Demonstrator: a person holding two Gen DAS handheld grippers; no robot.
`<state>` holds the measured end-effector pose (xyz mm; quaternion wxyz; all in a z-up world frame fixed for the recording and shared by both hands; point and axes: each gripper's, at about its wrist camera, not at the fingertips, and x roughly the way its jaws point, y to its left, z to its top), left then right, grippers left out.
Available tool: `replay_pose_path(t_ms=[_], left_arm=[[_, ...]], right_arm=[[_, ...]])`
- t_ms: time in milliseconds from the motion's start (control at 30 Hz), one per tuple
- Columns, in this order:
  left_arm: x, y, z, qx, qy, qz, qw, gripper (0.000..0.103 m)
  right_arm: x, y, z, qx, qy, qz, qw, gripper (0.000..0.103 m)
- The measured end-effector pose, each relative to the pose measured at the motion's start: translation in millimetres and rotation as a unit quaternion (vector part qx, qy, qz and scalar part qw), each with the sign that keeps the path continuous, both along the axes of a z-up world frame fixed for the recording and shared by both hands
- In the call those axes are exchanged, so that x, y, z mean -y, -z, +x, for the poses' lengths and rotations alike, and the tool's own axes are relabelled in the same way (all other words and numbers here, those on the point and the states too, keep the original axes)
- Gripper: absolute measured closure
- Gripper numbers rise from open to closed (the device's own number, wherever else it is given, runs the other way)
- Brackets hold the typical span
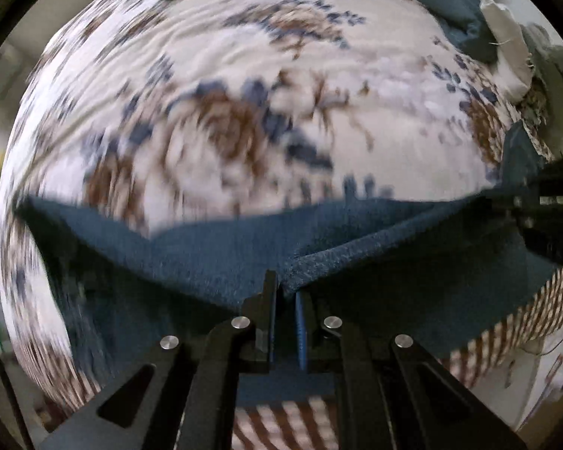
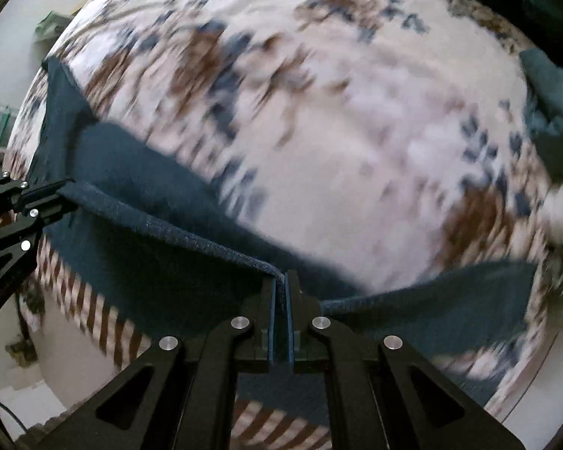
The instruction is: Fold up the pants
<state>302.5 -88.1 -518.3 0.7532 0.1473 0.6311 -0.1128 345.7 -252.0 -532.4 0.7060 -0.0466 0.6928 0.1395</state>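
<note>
I have both grippers pointing down over the bed (image 1: 244,56), which wears a pale sheet printed with brown and blue flowers; the sheet is smeared by blur in both views. My left gripper (image 1: 283,292) has its jaws clenched on an edge of the blue pants (image 1: 221,247), the cloth pinched between the pads and draping away to either side. My right gripper (image 2: 280,285) is likewise clamped on the pants (image 2: 161,232), with the taut hem running from its jaws up and to the left.

From the right wrist I can see the left gripper (image 2: 62,193) at the far end of that hem, so the pants hang stretched between the two, lifted off the sheet along the held edge. The rest of the cloth trails down onto the bed. More blue cloth (image 1: 458,7) lies bunched near the far edge of the bed, beside a white cloth (image 1: 506,33).
</note>
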Motion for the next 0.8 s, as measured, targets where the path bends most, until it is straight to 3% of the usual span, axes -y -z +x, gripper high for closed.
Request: replay_pose_path(t_ms=[133,233,367,500,533,567,633,667,700,800], left_arm=[[-13.3,26.7,-54.7,-0.037,-0.060,-0.001,0.9975,0.097],[-15.8,56.2,-77.8,-0.057,-0.075,0.008,0.9956,0.097],[-16.9,95.9,-78.0,-0.079,-0.089,0.012,0.9929,0.097],[-16.8,97.8,-67.9,-0.091,-0.112,0.008,0.9895,0.089],[-17.4,91.2,-67.9,-0.090,-0.122,0.001,0.9885,0.083],[-17.9,83.1,-69.1,-0.085,-0.128,-0.005,0.9881,0.077],[-17.9,66.3,-73.1,-0.074,-0.141,-0.019,0.9871,0.043],[-17.4,57.0,-73.9,-0.067,-0.148,-0.022,0.9865,0.017],[-16.1,48.8,-73.6,-0.059,-0.153,-0.024,0.9862,0.006],[-4.9,20.0,-68.0,-0.006,-0.153,-0.009,0.9881,0.006]], right_arm=[[-13.7,26.5,-59.9,-0.018,-0.014,0.008,1.000,0.098],[-23.8,51.2,-93.1,-0.027,-0.024,-0.004,0.999,0.098],[-31.0,75.4,-110.6,-0.025,-0.023,-0.024,0.999,0.098],[-21.9,86.3,-109.6,-0.056,0.022,-0.010,0.998,0.091],[-17.2,84.2,-109.2,-0.063,0.035,0.000,0.997,0.089],[-9.7,78.7,-109.3,-0.068,0.054,0.012,0.996,0.081],[4.6,66.1,-110.9,-0.070,0.086,0.037,0.993,0.046],[15.1,55.9,-111.7,-0.069,0.108,0.051,0.990,0.018],[25.8,44.2,-112.0,-0.059,0.129,0.057,0.988,0.013],[61.6,12.2,-109.5,-0.025,0.189,0.065,0.980,0.013]])
